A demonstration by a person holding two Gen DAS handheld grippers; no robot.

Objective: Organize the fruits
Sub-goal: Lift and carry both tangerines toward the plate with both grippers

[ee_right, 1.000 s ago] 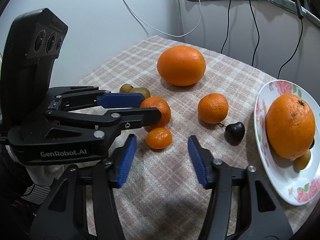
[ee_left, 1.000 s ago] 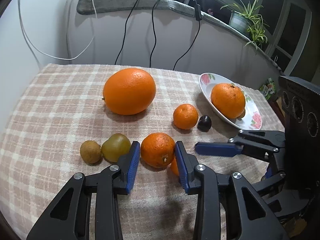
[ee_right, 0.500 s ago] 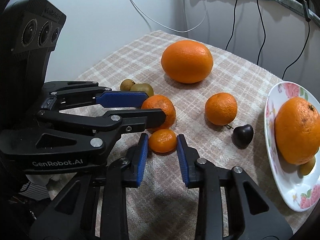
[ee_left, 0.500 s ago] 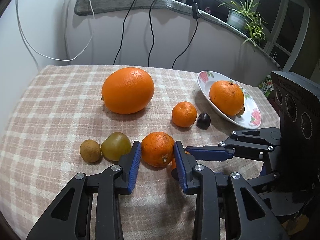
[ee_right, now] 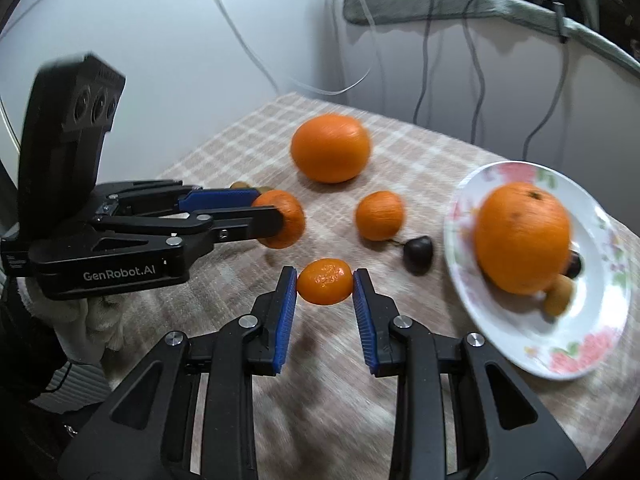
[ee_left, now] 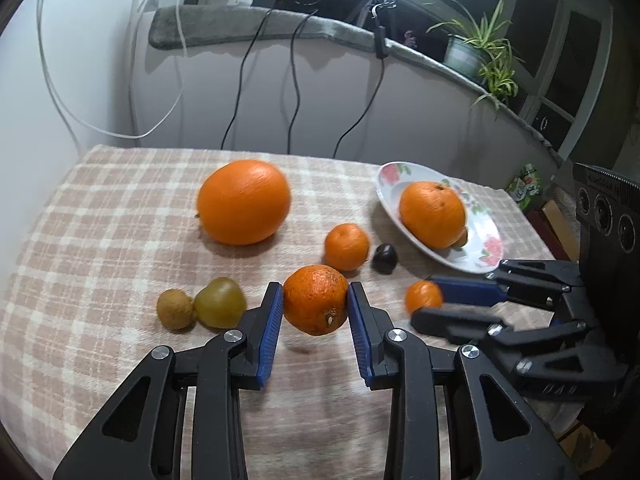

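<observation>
Claws both grip fruit: left claw clamps a mandarin raised off the desk, left of the plate; right claw pinches a small tangerine nearer that plate, which carries an orange

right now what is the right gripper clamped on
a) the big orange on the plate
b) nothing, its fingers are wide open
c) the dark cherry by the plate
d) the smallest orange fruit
d: in the right wrist view, the right gripper has both blue pads pressed against the small tangerine, while the dark cherry and the big orange on the plate sit untouched.
</observation>
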